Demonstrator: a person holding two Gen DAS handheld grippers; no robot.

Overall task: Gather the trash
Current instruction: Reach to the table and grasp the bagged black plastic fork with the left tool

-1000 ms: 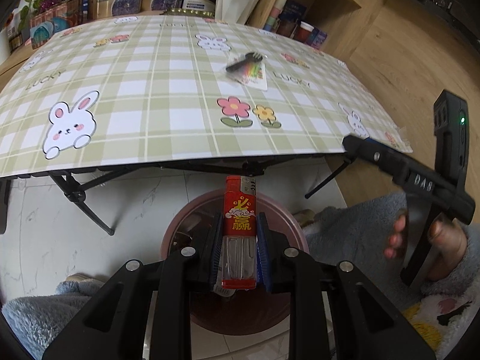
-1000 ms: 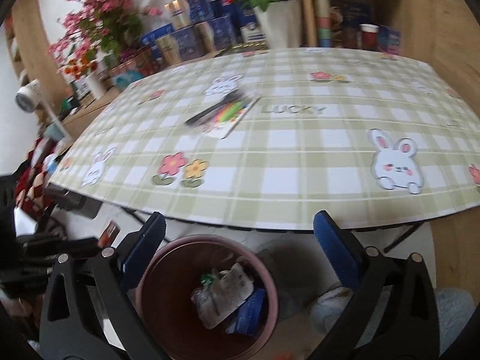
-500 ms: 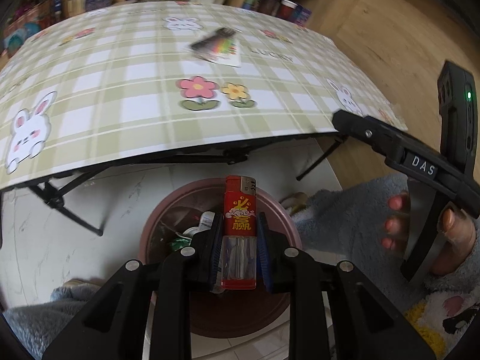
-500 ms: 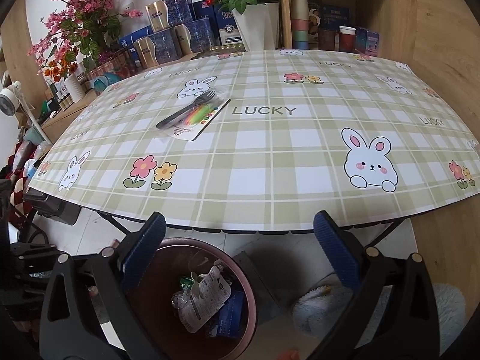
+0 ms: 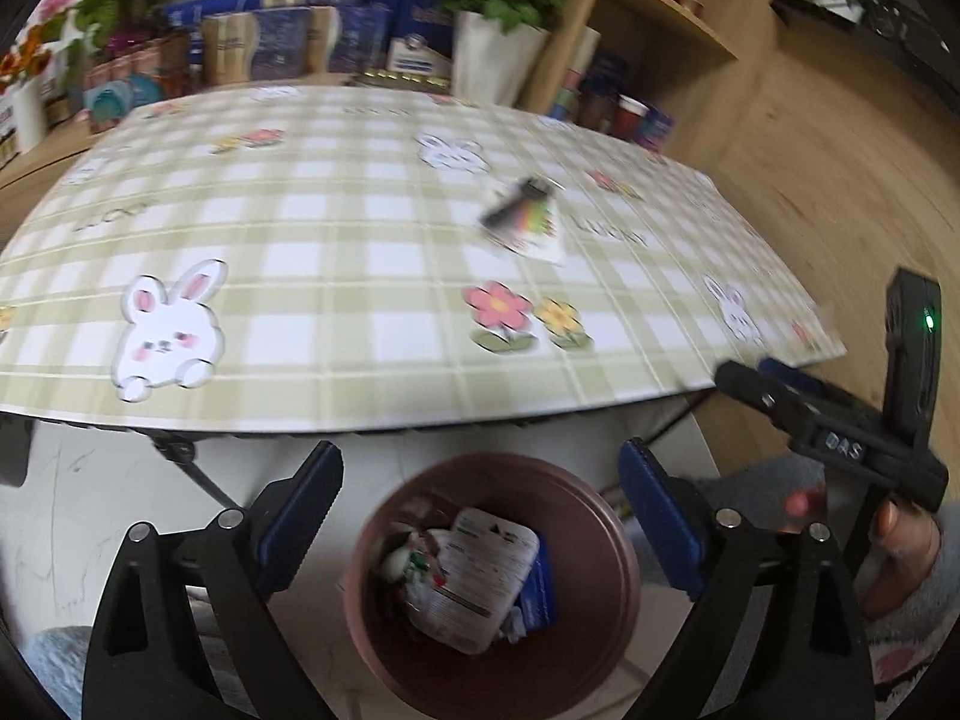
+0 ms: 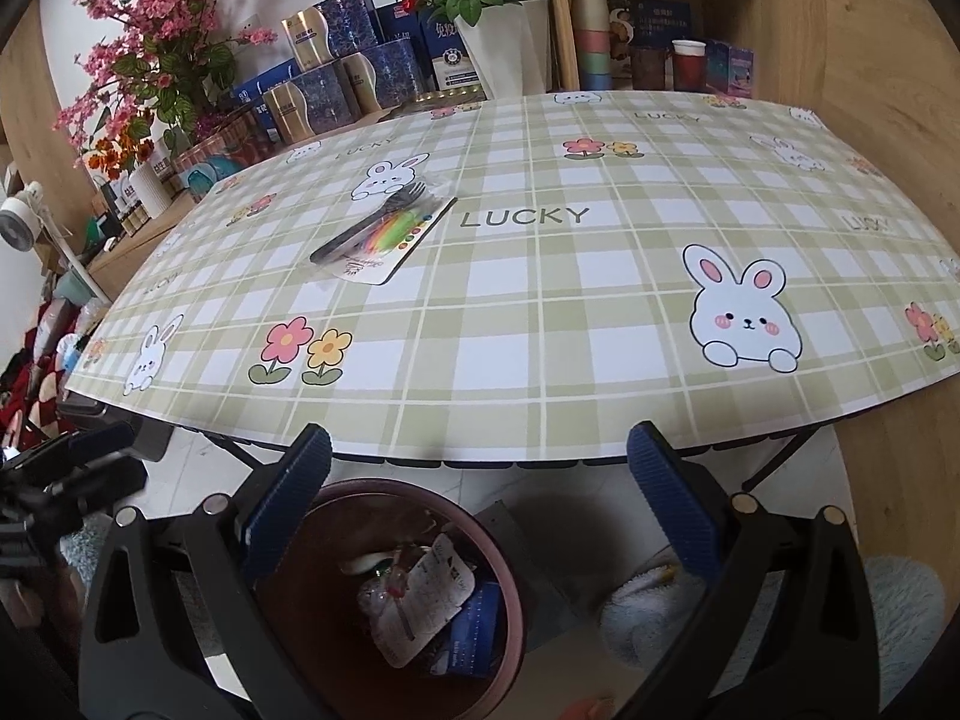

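A brown round bin (image 5: 606,540) stands on the floor under the table's near edge, with a white wrapper (image 5: 474,576) and other trash in it. My left gripper (image 5: 480,468) hangs above the bin; its jaws are opening and nothing is between them. The red lighter cannot be picked out among the trash. My right gripper (image 6: 480,450) is open and empty over the same bin (image 6: 510,570). A clear packet with a black fork and coloured sticks (image 6: 384,228) lies on the plaid tablecloth (image 6: 540,330), far from both grippers.
Boxes, cups and a white vase of red flowers (image 6: 498,48) crowd the far table edge and shelves. Black folding table legs (image 5: 186,462) stand left of the bin. A hand in a fuzzy grey sleeve (image 5: 900,540) is at the right, over wood flooring.
The left gripper's jaws have sprung apart and the red lighter they held is gone from between them. The left view has risen, showing more of the table. The right gripper stayed open.
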